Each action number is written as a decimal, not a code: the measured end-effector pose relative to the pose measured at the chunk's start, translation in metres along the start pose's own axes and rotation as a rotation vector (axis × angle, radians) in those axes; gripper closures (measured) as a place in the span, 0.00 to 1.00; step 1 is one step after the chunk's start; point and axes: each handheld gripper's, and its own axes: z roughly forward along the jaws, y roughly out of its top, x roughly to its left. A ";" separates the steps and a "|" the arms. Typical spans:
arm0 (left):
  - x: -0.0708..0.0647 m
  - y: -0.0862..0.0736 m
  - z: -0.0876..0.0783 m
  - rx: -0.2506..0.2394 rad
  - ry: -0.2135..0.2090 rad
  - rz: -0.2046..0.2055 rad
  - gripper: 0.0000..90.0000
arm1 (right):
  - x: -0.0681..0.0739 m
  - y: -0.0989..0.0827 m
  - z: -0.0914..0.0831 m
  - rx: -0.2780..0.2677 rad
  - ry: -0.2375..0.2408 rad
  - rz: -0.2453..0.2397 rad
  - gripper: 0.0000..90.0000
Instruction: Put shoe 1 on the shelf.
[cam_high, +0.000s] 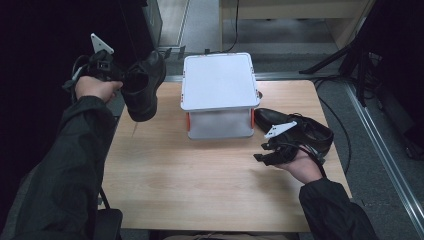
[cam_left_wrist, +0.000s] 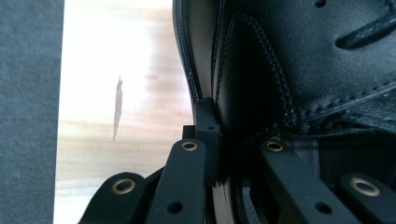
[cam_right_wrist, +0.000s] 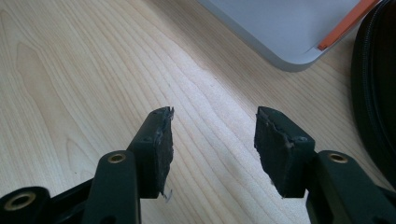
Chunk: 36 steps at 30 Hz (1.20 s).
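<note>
Shoes number 2, both black leather. 1 shoe (cam_high: 142, 87) hangs in the air above the desk's (cam_high: 200, 180) left rear corner, pinched by the left claw (cam_high: 120, 75); in the left gripper view the jaws are pressed onto the shoe's collar (cam_left_wrist: 243, 93), 1 jaw outside the leather and 1 inside the opening. The other shoe (cam_high: 300, 127) lies on the desk at the right, just beside the right front corner of the box.

Boxes number 1: a white plastic box (cam_high: 218, 82) with a flat lid and orange clasps sits at the rear middle of the desk, between the 2 shoes.

Claws number 2, each held in 1 hand with a dark sleeve behind it. The right claw (cam_high: 265, 155) hovers low over the desk near the lying shoe; in the right gripper view its 2 pads (cam_right_wrist: 161, 144) stand spread apart with bare wood between them, the box's corner (cam_right_wrist: 289, 37) and the shoe's edge (cam_right_wrist: 376, 93) farther off.
</note>
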 end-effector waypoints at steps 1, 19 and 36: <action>-0.006 0.003 -0.003 -0.015 0.003 -0.006 0.95 | 0.000 0.000 0.000 0.000 0.001 -0.001 0.53; -0.114 0.025 0.012 0.020 0.010 0.044 0.95 | 0.000 0.001 -0.004 -0.021 0.008 -0.012 0.53; -0.155 0.024 0.053 0.060 0.004 0.076 0.93 | -0.001 0.001 -0.007 -0.031 0.009 -0.016 0.53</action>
